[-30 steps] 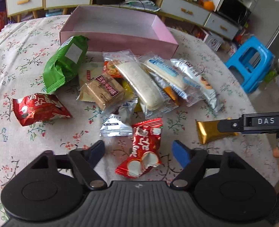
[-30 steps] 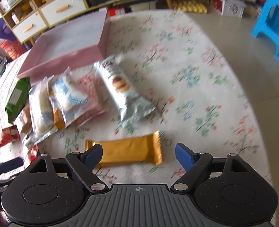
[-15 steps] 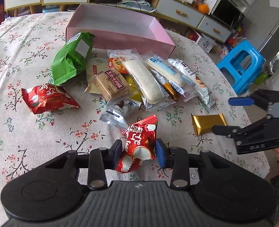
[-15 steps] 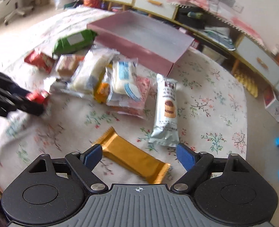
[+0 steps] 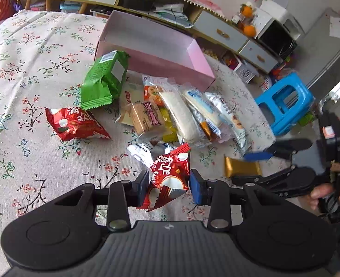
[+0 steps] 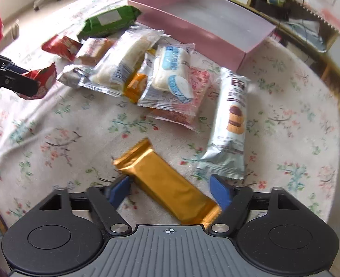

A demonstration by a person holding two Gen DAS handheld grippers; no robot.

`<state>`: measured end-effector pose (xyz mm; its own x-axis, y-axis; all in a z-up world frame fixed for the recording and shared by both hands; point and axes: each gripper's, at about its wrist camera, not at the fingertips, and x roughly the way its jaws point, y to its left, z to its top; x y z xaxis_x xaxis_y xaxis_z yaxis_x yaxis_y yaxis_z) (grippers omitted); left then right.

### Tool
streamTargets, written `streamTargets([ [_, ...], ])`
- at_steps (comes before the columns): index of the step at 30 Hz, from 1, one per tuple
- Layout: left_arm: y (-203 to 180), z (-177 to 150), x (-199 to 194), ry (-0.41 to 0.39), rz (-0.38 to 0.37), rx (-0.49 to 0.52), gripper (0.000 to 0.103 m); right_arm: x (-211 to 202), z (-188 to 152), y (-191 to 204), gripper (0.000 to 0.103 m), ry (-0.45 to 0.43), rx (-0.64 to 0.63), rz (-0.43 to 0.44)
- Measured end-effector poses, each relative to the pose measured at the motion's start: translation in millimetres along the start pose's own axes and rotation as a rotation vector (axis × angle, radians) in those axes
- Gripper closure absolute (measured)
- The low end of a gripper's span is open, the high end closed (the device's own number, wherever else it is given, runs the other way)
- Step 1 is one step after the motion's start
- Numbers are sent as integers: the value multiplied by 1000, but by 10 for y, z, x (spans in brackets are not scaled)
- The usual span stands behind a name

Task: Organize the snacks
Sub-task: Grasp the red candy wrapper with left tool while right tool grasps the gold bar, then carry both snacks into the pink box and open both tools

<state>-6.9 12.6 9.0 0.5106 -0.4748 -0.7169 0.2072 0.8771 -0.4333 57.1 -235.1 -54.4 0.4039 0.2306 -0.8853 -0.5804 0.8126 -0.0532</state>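
My left gripper [image 5: 167, 184] is shut on a red snack packet [image 5: 170, 173] and holds it just above the flowered tablecloth; the right wrist view shows this left gripper [image 6: 29, 80] at the left edge. My right gripper [image 6: 170, 191] points steeply down over a gold foil bar [image 6: 167, 184] lying slantwise on the cloth. Its jaws are closing with the bar between them, the pads close beside it. In the left wrist view the right gripper [image 5: 254, 168] straddles the gold bar [image 5: 239, 168]. An open pink box [image 5: 147, 64] stands empty at the back.
A pile of wrapped snacks [image 5: 181, 115] lies in front of the pink box [image 6: 193, 32]. A green packet [image 5: 103, 80] and a second red packet [image 5: 75, 124] lie to its left. A white cookie pack [image 6: 234, 120] lies beside the bar. A blue stool [image 5: 285, 101] stands off the table.
My left gripper closed on the red packet and raised it a little. My right gripper rolled round over the gold bar, and its jaws narrowed from wide open.
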Motion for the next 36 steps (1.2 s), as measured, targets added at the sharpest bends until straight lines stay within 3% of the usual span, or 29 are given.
streamTargets([
  [2,74,32,-81,-30,-7,-27,68,-38,-9,48,71,-3,-4,41],
  [3,111,50,-120,-44,-4,-40,68,-48,-20,78,72,-6,-5,45],
  [11,262,119,-205,-92,12,-97,68,-100,-13,270,73,-24,42,37],
  [20,292,156,-268,-132,32,-92,68,-420,71,280,73,-154,160,36],
  [36,57,717,-116,-162,190,6,68,-528,212,-90,73,-240,383,-85],
])
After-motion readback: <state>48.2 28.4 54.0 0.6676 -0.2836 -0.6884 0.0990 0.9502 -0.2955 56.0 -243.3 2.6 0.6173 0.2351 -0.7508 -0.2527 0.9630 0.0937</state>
